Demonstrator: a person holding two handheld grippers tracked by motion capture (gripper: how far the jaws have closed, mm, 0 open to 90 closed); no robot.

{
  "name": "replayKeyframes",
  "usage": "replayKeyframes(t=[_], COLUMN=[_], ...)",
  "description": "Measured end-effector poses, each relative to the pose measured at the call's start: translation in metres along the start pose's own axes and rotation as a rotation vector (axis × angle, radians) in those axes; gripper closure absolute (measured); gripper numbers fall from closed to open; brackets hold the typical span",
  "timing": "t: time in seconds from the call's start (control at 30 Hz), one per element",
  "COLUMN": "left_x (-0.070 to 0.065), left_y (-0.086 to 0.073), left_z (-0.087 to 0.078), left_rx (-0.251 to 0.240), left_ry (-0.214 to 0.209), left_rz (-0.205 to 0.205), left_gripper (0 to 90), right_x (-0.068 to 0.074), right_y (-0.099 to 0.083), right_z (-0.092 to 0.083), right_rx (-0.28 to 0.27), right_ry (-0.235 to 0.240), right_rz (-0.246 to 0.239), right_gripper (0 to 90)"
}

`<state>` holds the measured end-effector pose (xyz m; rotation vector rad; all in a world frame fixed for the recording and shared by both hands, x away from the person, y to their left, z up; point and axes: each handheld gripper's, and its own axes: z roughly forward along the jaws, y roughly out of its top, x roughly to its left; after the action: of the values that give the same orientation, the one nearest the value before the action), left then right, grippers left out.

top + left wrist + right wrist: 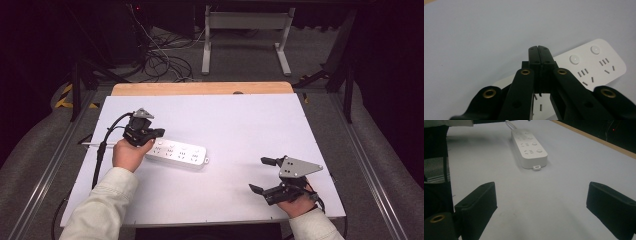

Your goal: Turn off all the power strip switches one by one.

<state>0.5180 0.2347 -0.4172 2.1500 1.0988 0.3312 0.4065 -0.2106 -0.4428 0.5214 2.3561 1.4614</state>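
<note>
One power strip (177, 154) | under clenched, empty left gripper (159, 133) | right gripper (261, 174) released, well apart

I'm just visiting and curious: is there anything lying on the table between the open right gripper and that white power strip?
Nothing visible. In the right gripper view, bare white table stretches from the open right gripper to the power strip. The high view shows the same clear stretch. The left gripper, its fingers shut, is over the strip's far end.
</note>
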Motion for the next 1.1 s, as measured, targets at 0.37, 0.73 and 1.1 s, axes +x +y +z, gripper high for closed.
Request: replayKeyframes(t=[0.37, 0.73, 1.1], left_x=[0.006, 0.008, 0.01], left_y=[0.0, -0.001, -0.002], left_z=[0.016, 0.021, 0.024], left_rx=[0.1, 0.183, 0.203], left_ry=[0.019, 0.042, 0.028], left_rz=[-0.035, -0.001, -0.009], left_gripper=[90.0, 90.0, 90.0], right_x=[0.0, 0.0, 0.0], right_y=[0.0, 0.0, 0.0], right_z=[0.0, 0.001, 0.001], right_rx=[-0.001, 0.0, 0.001], right_ry=[0.009, 0.014, 0.018], right_rz=[-0.002, -0.003, -0.003], right_gripper=[9.6, 9.6, 9.6])
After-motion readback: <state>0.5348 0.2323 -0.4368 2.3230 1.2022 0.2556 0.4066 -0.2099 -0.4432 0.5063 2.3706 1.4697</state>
